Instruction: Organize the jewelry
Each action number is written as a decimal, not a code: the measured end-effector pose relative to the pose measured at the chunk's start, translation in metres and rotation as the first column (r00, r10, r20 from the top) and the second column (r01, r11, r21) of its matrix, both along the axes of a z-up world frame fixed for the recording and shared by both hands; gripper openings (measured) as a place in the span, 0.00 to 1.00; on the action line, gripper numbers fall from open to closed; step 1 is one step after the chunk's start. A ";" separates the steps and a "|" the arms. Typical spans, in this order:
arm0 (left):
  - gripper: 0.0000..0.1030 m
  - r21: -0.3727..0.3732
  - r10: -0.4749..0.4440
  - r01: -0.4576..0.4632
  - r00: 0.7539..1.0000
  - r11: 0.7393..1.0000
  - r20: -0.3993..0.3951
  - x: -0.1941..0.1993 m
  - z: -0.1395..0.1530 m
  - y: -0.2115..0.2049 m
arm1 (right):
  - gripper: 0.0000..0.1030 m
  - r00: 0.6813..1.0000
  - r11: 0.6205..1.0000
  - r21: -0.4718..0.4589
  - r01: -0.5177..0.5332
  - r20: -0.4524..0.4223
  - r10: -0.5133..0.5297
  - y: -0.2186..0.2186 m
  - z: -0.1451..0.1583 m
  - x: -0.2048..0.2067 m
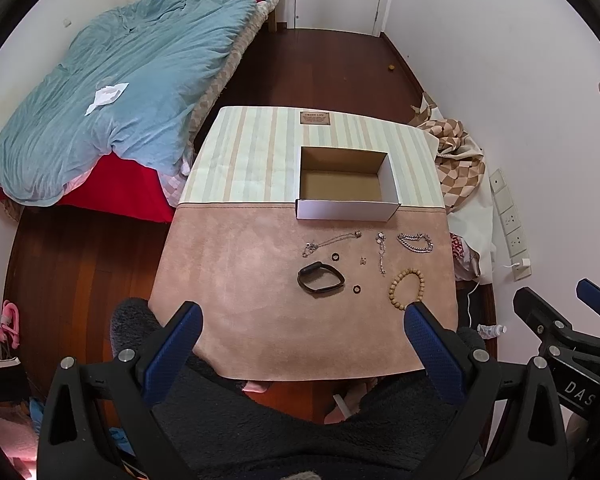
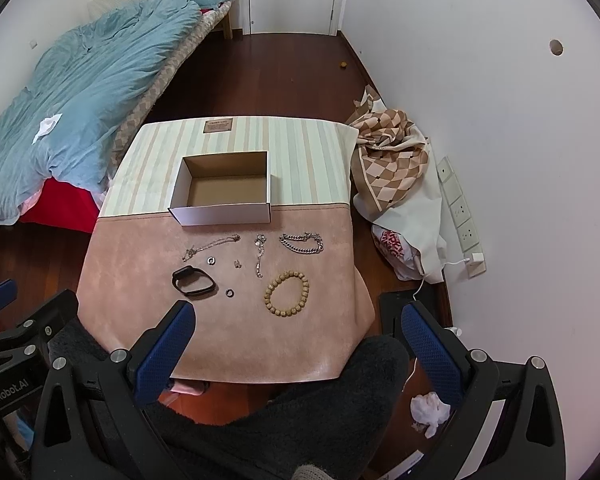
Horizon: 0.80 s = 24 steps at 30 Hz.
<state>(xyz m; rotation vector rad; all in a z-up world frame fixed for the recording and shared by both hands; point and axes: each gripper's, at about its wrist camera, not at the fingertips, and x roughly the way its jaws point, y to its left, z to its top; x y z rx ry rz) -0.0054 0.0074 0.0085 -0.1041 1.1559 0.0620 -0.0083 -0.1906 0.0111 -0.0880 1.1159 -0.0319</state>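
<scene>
An open, empty cardboard box (image 1: 346, 210) (image 2: 224, 214) stands on the table. In front of it lie a thin chain necklace (image 1: 332, 241) (image 2: 210, 246), a dangling silver piece (image 1: 381, 252) (image 2: 259, 254), a silver chain bracelet (image 1: 416, 242) (image 2: 302, 243), a black wristband (image 1: 320, 278) (image 2: 193, 280), two small rings (image 1: 356, 289) (image 2: 211, 260), a tiny earring pair (image 2: 237, 264) and a wooden bead bracelet (image 1: 406, 290) (image 2: 287, 294). My left gripper (image 1: 304, 320) and right gripper (image 2: 296, 320) are both open and empty, held above the table's near edge.
The table (image 1: 260, 320) has a pink suede cloth and a striped cloth at the back. A bed with a blue duvet (image 1: 120, 92) is at left. Checked fabric and bags (image 2: 392, 168) lie by the right wall. Crumpled tissue (image 2: 428, 410) lies on the floor.
</scene>
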 end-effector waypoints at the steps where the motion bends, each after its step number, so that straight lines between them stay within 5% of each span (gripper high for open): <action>1: 1.00 0.002 0.000 0.000 1.000 1.000 0.001 0.000 0.000 0.000 | 1.00 1.000 1.000 0.000 0.001 0.001 -0.001 0.000 -0.001 -0.001; 24: 1.00 0.013 0.008 -0.008 1.000 1.000 0.008 -0.002 0.004 -0.003 | 1.00 1.000 1.000 0.001 -0.014 0.011 0.014 0.003 0.004 0.000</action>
